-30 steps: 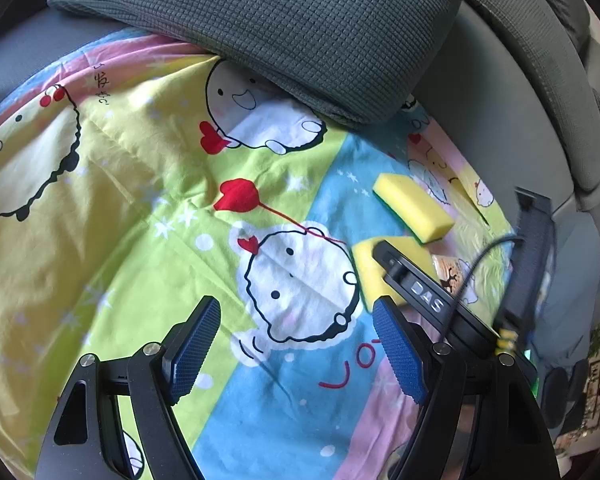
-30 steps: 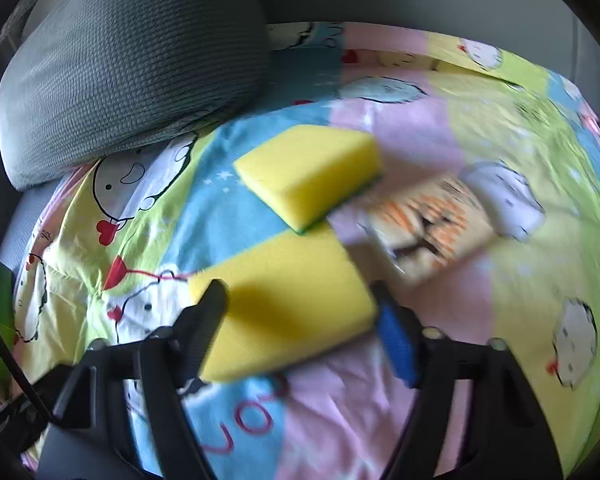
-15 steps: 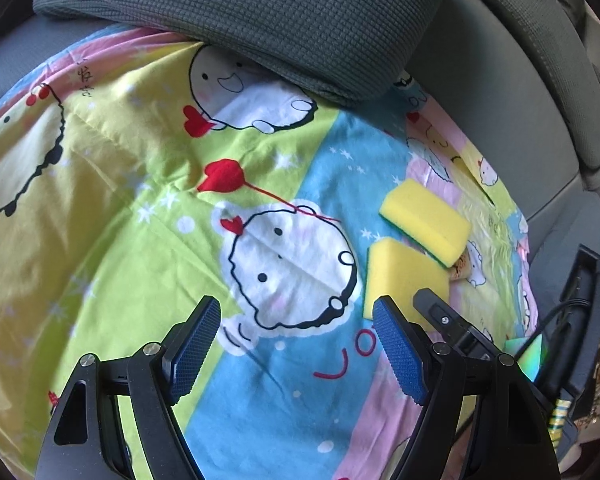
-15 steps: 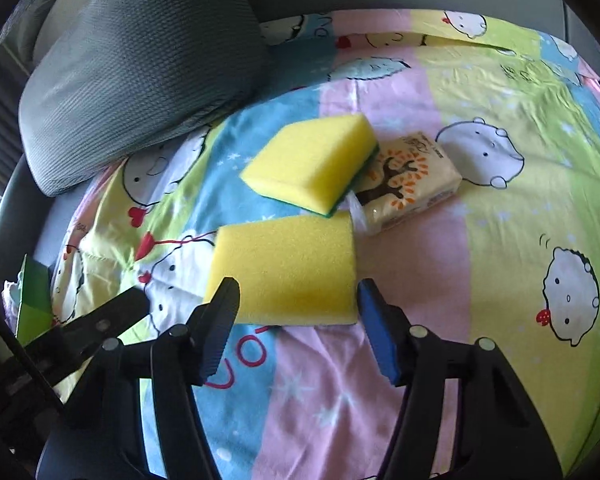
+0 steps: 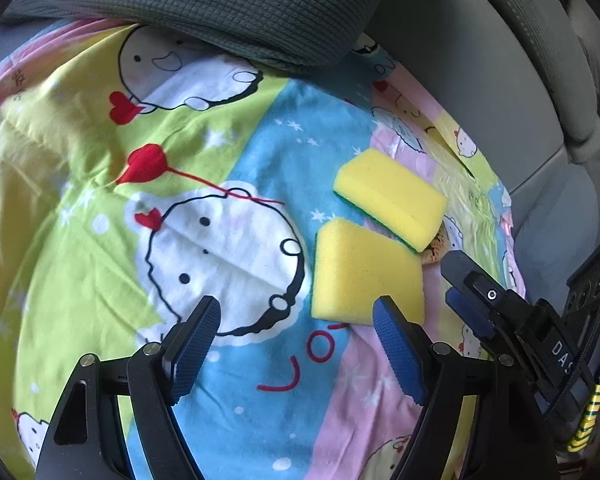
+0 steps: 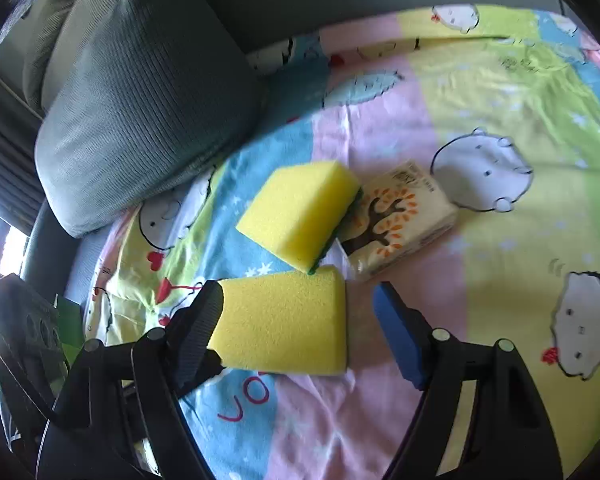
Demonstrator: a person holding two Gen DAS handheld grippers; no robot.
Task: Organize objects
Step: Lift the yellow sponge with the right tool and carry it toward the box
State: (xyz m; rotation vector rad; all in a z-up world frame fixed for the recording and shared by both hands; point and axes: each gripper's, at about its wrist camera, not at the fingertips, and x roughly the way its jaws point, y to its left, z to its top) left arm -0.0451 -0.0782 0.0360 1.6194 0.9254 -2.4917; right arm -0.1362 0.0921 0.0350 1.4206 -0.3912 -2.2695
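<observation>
While both claws stand with their jaws spread wide and nothing between the pads, two yellow sponges lie on the cartoon-printed sheet [image 6: 440, 128] near a grey cushion [image 6: 148, 120]. The near sponge [image 6: 284, 322] lies flat between the fingers of the right gripper [image 6: 298, 326], against its left pad but apart from the right one, and the far sponge [image 6: 300, 216] leans tilted on a tissue pack [image 6: 400, 220] just behind it. The left gripper [image 5: 296, 344] hovers empty over the sheet, its right finger just in front of the near sponge.
</observation>
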